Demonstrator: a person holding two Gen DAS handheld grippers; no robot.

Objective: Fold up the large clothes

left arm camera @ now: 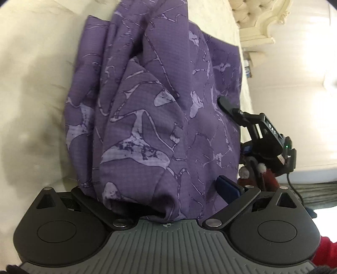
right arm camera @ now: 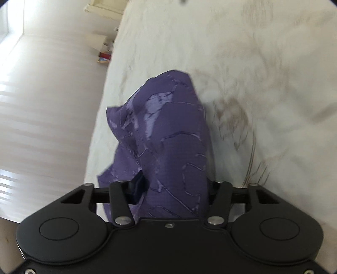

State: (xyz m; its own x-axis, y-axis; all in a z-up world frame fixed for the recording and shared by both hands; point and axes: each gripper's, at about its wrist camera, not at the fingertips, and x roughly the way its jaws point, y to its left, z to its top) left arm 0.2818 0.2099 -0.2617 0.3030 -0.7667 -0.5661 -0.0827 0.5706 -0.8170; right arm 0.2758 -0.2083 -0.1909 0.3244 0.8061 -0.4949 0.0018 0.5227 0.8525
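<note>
A large purple garment [left arm camera: 160, 101] with a pale lilac pattern lies bunched on a cream bedspread [left arm camera: 31, 84]. My left gripper [left arm camera: 168, 200] is shut on the garment's near edge; cloth drapes over the jaws and hides the left finger, and only a blue pad [left arm camera: 228, 186] shows. My right gripper [right arm camera: 168, 189] is shut on another part of the same garment [right arm camera: 166, 130], which hangs over and hides its fingers. The right gripper also shows in the left wrist view [left arm camera: 229, 107], against the cloth's right edge.
The bedspread [right arm camera: 231, 52] fills most of both views. A cream tufted headboard [left arm camera: 259, 19] stands at the far right. The pale floor [right arm camera: 42, 105] lies beyond the bed's edge, with small boxes [right arm camera: 103, 57] on it. A red sleeve [left arm camera: 324, 250] shows at the lower right.
</note>
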